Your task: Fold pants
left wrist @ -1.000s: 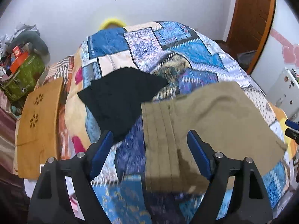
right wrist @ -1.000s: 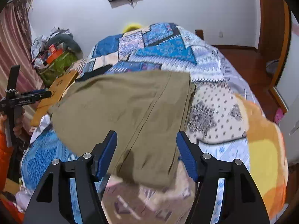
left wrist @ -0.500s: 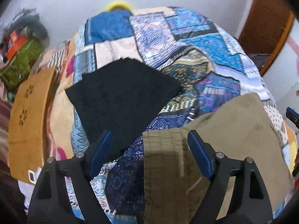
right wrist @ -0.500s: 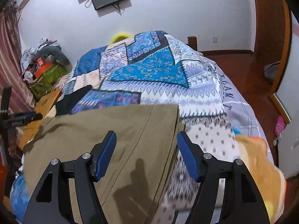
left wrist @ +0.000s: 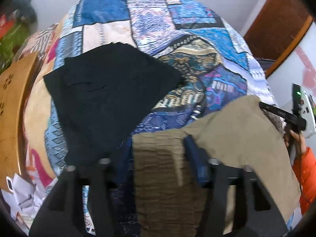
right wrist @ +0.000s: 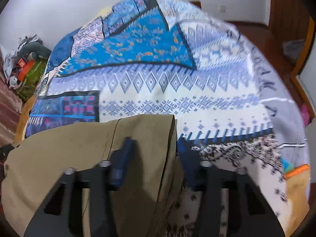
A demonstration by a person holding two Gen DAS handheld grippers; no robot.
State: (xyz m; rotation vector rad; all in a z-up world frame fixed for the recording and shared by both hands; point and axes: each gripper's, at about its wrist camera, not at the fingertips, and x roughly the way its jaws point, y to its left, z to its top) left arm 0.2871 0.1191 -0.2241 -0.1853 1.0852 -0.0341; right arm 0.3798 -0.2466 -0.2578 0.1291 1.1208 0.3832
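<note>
The khaki pants (left wrist: 227, 146) lie flat on the patchwork bedspread, with the ribbed waistband (left wrist: 158, 167) at the near left. My left gripper (left wrist: 152, 158) is open, low over the waistband corner, one finger on each side of its edge. In the right wrist view the pants (right wrist: 79, 158) fill the lower left. My right gripper (right wrist: 156, 162) is open and straddles the pants' right edge (right wrist: 171, 134). The right gripper's body also shows in the left wrist view (left wrist: 282, 114).
A folded black garment (left wrist: 110, 86) lies on the bedspread (right wrist: 158, 79) just beyond the waistband. A wooden board (left wrist: 11, 102) is at the bed's left side. Clutter (right wrist: 23, 65) sits by the far left wall. A wooden door (left wrist: 276, 25) stands at the right.
Both grippers have moved forward and down onto the pants' far corners; the pants now sit low in each view. Both stay open.
</note>
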